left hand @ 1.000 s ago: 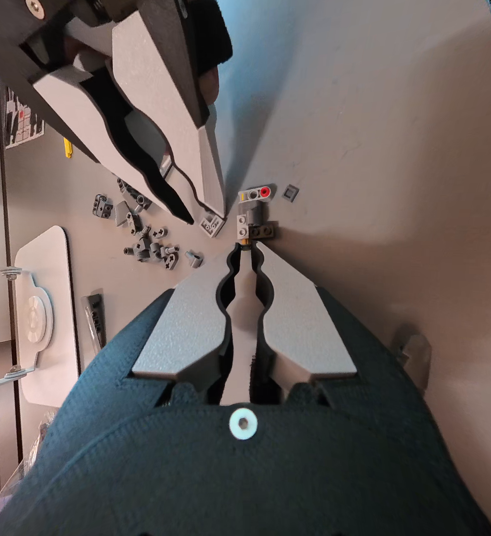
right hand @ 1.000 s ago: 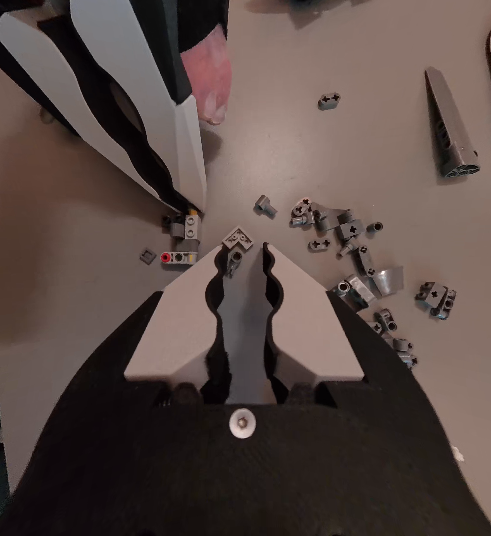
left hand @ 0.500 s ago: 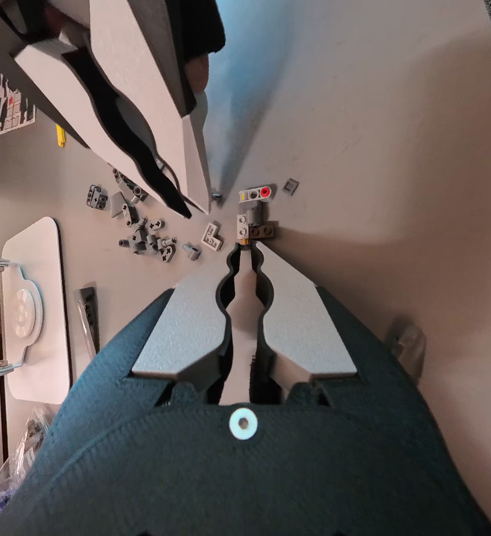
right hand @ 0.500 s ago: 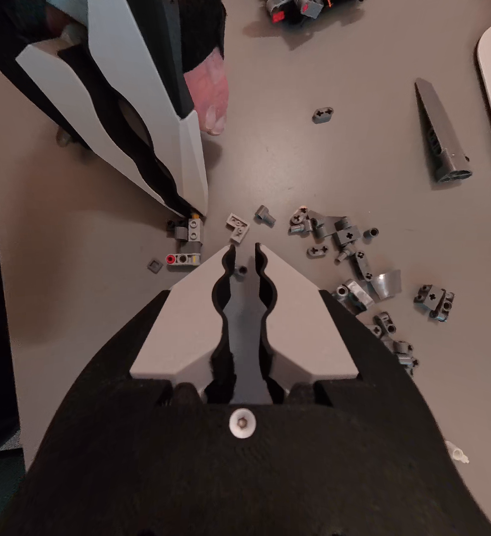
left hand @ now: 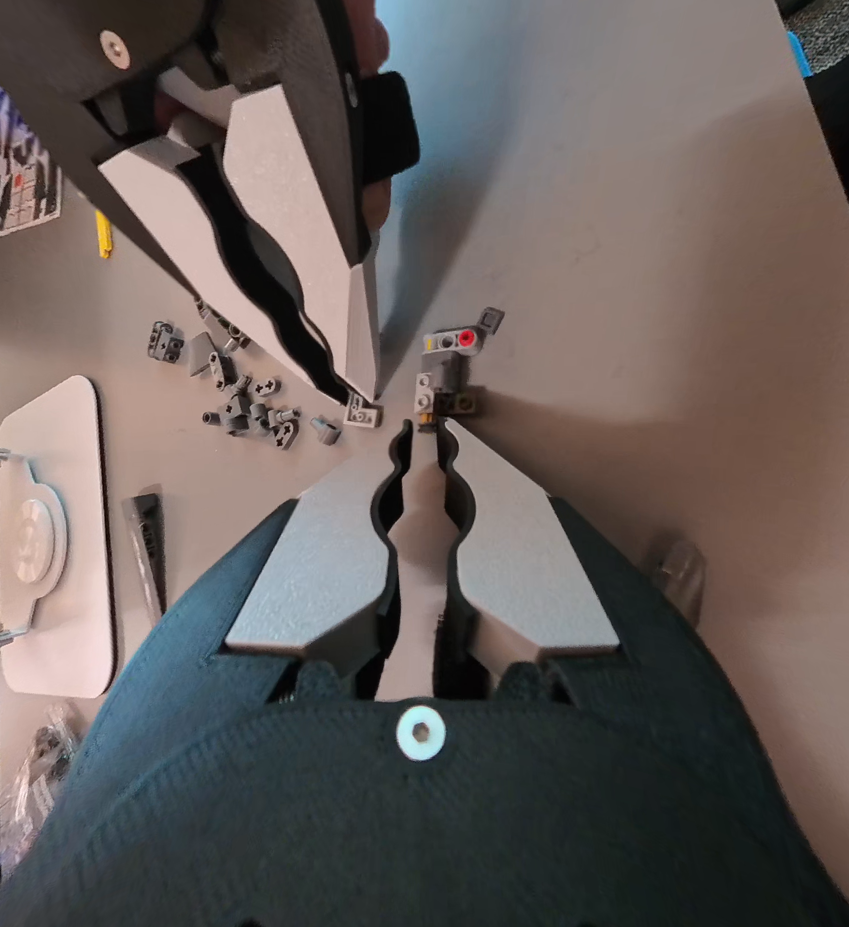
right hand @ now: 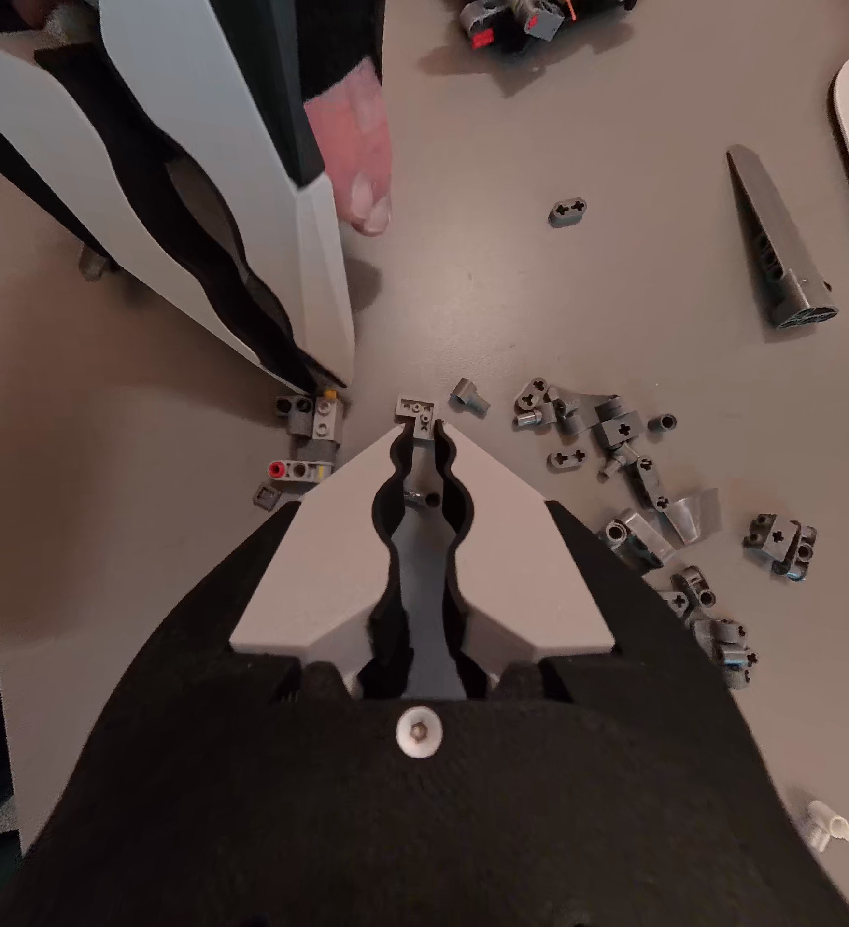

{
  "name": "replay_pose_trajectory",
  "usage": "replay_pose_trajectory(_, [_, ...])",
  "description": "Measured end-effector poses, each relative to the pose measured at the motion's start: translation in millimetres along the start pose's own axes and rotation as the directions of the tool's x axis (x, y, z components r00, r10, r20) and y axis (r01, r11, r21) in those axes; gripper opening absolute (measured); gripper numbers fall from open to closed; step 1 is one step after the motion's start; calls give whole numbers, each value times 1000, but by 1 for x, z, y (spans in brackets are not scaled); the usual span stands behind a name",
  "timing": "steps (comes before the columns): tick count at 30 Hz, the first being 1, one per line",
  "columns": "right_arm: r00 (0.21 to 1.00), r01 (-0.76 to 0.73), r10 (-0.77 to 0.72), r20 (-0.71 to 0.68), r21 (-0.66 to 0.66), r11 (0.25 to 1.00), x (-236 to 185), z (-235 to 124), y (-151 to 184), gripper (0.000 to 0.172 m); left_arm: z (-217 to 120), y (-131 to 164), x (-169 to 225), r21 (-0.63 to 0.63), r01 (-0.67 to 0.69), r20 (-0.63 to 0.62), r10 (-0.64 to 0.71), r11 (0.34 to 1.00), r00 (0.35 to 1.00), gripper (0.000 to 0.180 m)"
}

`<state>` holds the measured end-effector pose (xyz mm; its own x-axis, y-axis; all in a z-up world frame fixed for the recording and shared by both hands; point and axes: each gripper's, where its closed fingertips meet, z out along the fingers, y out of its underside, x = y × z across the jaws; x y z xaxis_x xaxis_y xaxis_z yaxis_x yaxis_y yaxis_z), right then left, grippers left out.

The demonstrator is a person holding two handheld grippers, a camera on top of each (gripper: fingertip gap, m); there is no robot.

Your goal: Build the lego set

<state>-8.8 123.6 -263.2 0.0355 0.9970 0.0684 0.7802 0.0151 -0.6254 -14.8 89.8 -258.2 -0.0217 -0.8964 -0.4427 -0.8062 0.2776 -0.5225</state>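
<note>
Right wrist view, middle of the frame: the right gripper (right hand: 418, 425) is pinched on a little grey corner piece (right hand: 415, 412) lying on the surface (right hand: 462, 251). The left gripper (left hand: 425, 426) has its fingers a bit apart, right at the yellow end of a small built block (left hand: 437, 386).

Our left claw (left hand: 425, 426) sits slightly parted on the surface (left hand: 638, 251), its tips just short of the small brick assembly (left hand: 445, 381). Left of that assembly, our right claw (left hand: 357, 399) touches a grey L-shaped plate (left hand: 362, 414); loose grey pieces (left hand: 242, 396) lie farther left.
</note>
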Motion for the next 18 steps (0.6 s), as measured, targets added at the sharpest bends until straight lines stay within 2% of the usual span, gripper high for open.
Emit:
replay_pose_trajectory(4, [999, -39, 39, -4, 49, 998, 6, -3, 1, 4, -13, 0, -7, 21, 16, 32, -17, 1000, 999, 19])
replay_pose_trajectory(7, [994, -104, 100, 37, 130, 986, 10, -14, -6, 4, -30, -4, -29, 51, -16, 165, 7, 999, 986, 26])
replay_pose_trajectory(9, [987, -151, 138, 78, 197, 969, 12, -25, -16, 5, -38, -11, -46, 50, -89, 295, 70, 995, 953, 27])
replay_pose_trajectory(13, [983, -176, 157, 91, 260, 949, 27, -47, -32, 5, -43, -25, -72, -38, -263, 453, 251, 964, 855, 28])
replay_pose_trajectory(16, [987, -162, 152, 60, 264, 951, 44, -61, -40, 4, -44, -32, -92, -92, -322, 502, 323, 942, 802, 26])
replay_pose_trajectory(18, [990, -144, 139, 40, 258, 955, 51, -68, -45, 4, -42, -34, -100, -121, -331, 500, 346, 936, 794, 26])
